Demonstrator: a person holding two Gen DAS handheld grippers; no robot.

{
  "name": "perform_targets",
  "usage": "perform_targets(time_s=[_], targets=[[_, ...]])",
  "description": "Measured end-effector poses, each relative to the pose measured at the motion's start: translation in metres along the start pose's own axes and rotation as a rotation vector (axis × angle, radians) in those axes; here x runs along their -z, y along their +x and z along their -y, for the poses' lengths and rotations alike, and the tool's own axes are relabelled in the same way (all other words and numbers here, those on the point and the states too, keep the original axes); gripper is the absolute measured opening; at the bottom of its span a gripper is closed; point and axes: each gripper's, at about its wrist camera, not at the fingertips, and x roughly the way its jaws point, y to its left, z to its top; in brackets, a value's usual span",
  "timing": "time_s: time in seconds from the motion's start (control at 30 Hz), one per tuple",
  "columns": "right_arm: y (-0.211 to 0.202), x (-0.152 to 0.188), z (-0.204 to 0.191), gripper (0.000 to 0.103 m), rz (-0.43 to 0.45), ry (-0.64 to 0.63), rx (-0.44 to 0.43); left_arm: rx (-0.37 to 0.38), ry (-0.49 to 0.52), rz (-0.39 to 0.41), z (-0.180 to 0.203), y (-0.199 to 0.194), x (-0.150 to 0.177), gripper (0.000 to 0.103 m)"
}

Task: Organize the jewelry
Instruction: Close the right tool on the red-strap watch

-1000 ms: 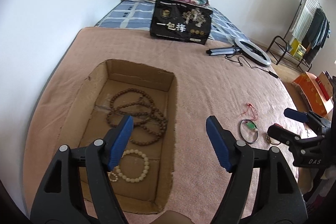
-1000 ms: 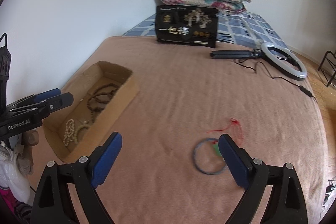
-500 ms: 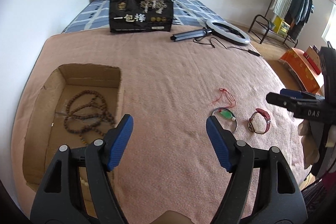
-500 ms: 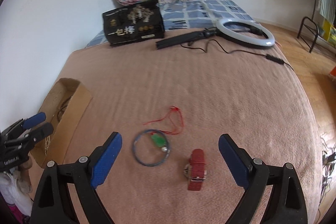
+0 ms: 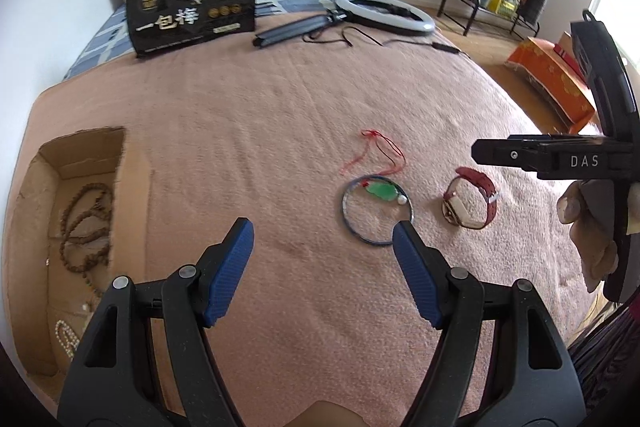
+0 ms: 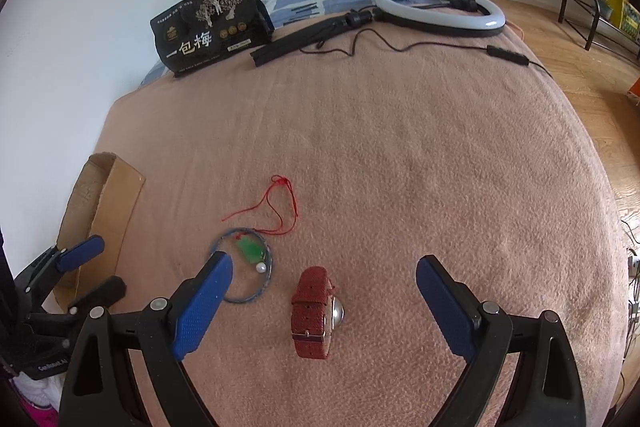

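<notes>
Pink blanket on the bed (image 6: 400, 167) carries the red watch (image 6: 314, 311) beneath the wide, empty right claw (image 6: 324, 291), which should descend squarely and pinch the strap, left claw (image 5: 322, 241) likewise wide.

Both wrist cams look steeply down, close over your bed (image 5: 280, 115); both share bangle (image 5: 376, 213) & watch (image 6: 316, 311).

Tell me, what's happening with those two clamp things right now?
Left gripper and right gripper: jaws open, empty. Red watch and blue bangle on blanket, not yet boxed. Cardboard box holds beads. Nothing in the way.
</notes>
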Motion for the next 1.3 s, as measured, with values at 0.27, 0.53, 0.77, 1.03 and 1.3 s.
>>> perform_targets(time_s=[0.27, 0.53, 0.77, 1.03, 1.3], targets=[[0.018, 0.008, 0.0, 0.09, -0.068, -0.018, -0.032, 0.025, 0.069, -0.057, 0.027, 0.026, 0.004, 0.074], [0.028, 0.013, 0.002, 0.082, -0.103, -0.032, -0.032, 0.054, 0.082, -0.113, 0.041, 0.052, 0.005, 0.074], [0.03, 0.012, 0.006, 0.079, -0.111, -0.024, -0.036, 0.066, 0.086, -0.137, 0.048, 0.067, 0.004, 0.074], [0.031, 0.012, 0.007, 0.079, -0.12, -0.025, -0.036, 0.073, 0.094, -0.153, 0.053, 0.078, 0.004, 0.074], [0.034, 0.011, 0.009, 0.074, -0.13, -0.025, -0.03, 0.053, 0.109, -0.16, 0.058, 0.09, 0.001, 0.074]])
